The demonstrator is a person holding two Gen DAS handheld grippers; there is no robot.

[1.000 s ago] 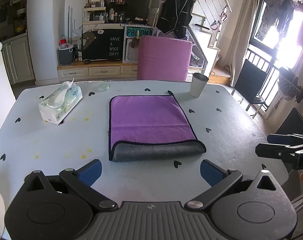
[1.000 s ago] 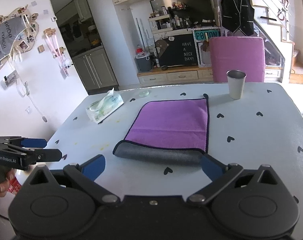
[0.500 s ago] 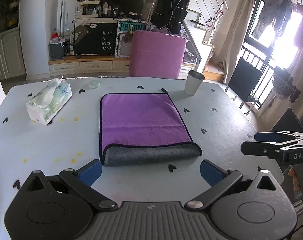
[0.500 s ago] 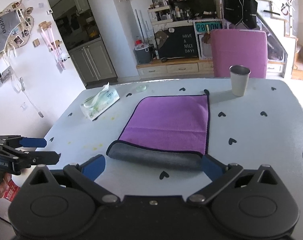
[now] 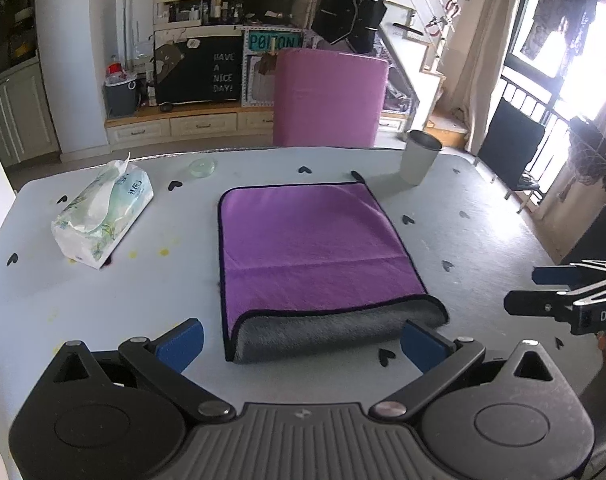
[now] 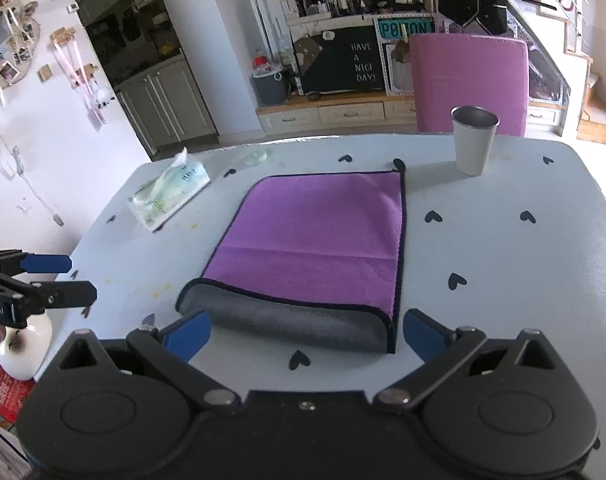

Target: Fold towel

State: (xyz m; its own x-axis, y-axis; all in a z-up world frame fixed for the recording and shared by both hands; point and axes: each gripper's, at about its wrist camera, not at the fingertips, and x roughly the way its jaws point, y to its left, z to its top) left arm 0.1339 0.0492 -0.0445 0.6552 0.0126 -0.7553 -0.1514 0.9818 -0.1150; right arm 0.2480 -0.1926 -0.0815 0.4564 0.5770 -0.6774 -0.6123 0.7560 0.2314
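Towel (image 5: 311,240) folded once on counter (image 5: 103,304); both claws released.
Soft, limp, light cloth: left claw (image 5: 301,338) and right claw (image 6: 305,330) should pinch the near rolled-edge corners.

A plush cloth towel (image 5: 311,240) is showing its fuzzy grey underside. A brushed metal cup (image 6: 474,140) is gleaming dully on the matt table (image 6: 523,264).
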